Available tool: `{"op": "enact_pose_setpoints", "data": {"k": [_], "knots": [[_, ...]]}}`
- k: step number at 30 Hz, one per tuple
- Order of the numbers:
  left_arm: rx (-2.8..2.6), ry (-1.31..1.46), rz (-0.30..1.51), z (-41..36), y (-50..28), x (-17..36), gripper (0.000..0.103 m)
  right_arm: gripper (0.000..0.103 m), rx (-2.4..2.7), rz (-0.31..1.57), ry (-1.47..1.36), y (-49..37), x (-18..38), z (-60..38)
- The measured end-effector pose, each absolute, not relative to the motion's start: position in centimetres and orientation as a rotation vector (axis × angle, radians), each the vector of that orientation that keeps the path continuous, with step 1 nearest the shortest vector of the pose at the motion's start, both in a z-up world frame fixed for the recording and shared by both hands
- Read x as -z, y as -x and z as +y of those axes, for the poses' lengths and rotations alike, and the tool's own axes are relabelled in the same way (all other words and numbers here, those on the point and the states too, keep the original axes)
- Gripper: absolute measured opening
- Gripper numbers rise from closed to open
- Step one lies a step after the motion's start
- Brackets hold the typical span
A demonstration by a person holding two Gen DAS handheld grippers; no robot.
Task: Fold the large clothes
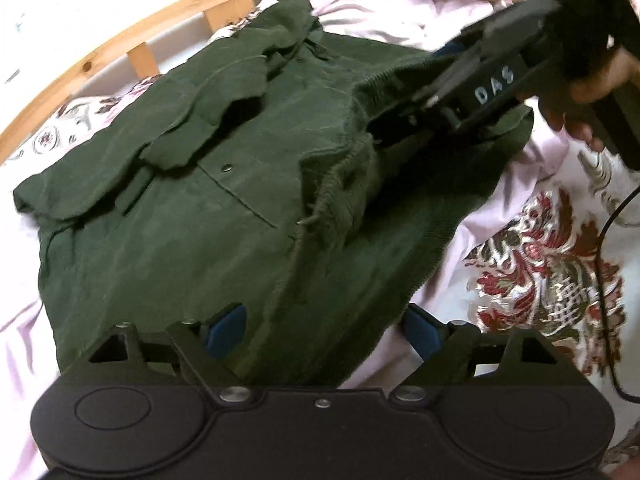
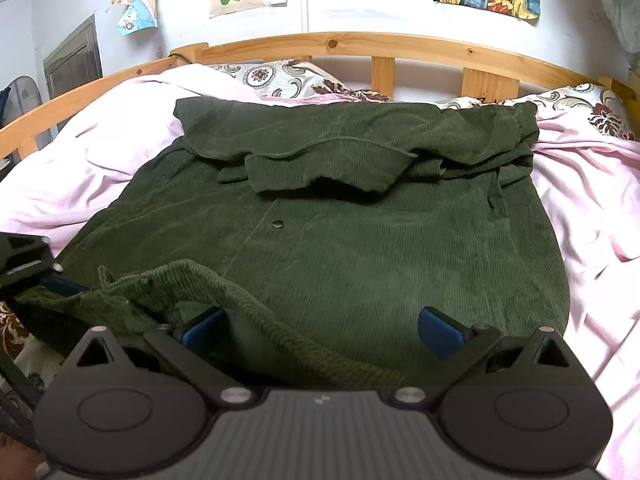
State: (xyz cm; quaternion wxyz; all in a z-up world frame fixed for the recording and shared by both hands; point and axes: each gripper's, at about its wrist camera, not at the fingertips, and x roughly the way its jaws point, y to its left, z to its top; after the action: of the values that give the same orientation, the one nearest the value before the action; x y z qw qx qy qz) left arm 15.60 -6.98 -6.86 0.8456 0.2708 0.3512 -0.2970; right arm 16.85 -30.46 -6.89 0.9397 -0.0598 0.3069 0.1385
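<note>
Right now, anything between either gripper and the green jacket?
Nothing visible. Left gripper and right gripper both sit open at the near edge of the green corduroy jacket, cloth lying between their blue pads. Only the jacket lies on the pink bedsheet.

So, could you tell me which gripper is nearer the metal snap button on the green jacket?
Hard to call. The snap button lies mid-jacket, beyond both the left gripper and the right gripper, each open over the near hem.
</note>
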Motion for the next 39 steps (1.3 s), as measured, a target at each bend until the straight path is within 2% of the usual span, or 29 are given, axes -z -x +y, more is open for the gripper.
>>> {"op": "enact_pose_setpoints", "data": {"k": [4,6,8,10,11,12,15,18,26,28,30,31,32,33,34,36,39], "knots": [[0.62,-0.515,0.801,-6.4,-16.5,6.6,0.066,0.103,-0.287,0.625,0.124,-16.7,6.9,-30.6],[0.618,-0.498,0.783,-5.9,-16.4,5.9,0.051,0.103,-0.291,0.623,0.132,-16.5,6.9,-30.5],[0.619,-0.487,0.77,-5.4,-16.3,5.3,0.048,0.103,-0.297,0.62,0.143,-16.2,6.8,-30.6],[0.624,-0.463,0.762,-5.0,-16.6,4.8,0.035,0.103,-0.303,0.619,0.153,-15.8,6.9,-30.5],[0.636,-0.459,0.763,-5.0,-16.8,4.6,0.022,0.103,-0.304,0.619,0.156,-15.6,6.9,-30.5],[0.642,-0.452,0.759,-5.0,-17.0,4.5,0.016,0.103,-0.307,0.616,0.155,-15.3,6.9,-30.5],[0.631,-0.433,0.766,-5.3,-17.9,4.1,0.012,0.103,-0.324,0.6,0.149,-14.2,6.8,-30.8],[0.632,-0.366,0.799,-4.8,-19.1,3.6,0.012,0.103,-0.372,0.572,0.175,-12.5,6.6,-30.9],[0.647,-0.297,0.827,-4.2,-20.5,2.2,0.012,0.101,-0.41,0.508,0.467,-10.2,7.6,-27.9],[0.646,-0.293,0.819,-4.1,-20.6,2.0,0.012,0.087,-0.389,0.513,0.504,-11.2,8.6,-27.0],[0.649,-0.275,0.824,-3.9,-20.6,1.9,0.013,0.052,-0.36,0.524,0.527,-12.4,9.4,-26.3],[0.651,-0.266,0.825,-3.7,-20.6,2.0,0.014,0.042,-0.361,0.53,0.513,-13.0,9.4,-26.2],[0.651,-0.261,0.82,-3.6,-20.4,2.0,0.016,0.027,-0.377,0.533,0.481,-13.6,9.1,-26.3],[0.641,-0.263,0.811,-3.4,-20.1,2.0,0.02,0.021,-0.398,0.541,0.442,-14.0,8.6,-26.5],[0.633,-0.269,0.802,-3.3,-19.8,2.1,0.024,0.02,-0.416,0.554,0.397,-14.6,7.9,-26.6],[0.634,-0.292,0.782,-3.2,-19.2,2.3,0.047,0.019,-0.457,0.578,0.266,-15.9,6.5,-27.7],[0.635,-0.327,0.748,-3.3,-18.2,2.4,0.06,0.018,-0.492,0.609,0.157,-17.9,4.8,-29.3]]}}
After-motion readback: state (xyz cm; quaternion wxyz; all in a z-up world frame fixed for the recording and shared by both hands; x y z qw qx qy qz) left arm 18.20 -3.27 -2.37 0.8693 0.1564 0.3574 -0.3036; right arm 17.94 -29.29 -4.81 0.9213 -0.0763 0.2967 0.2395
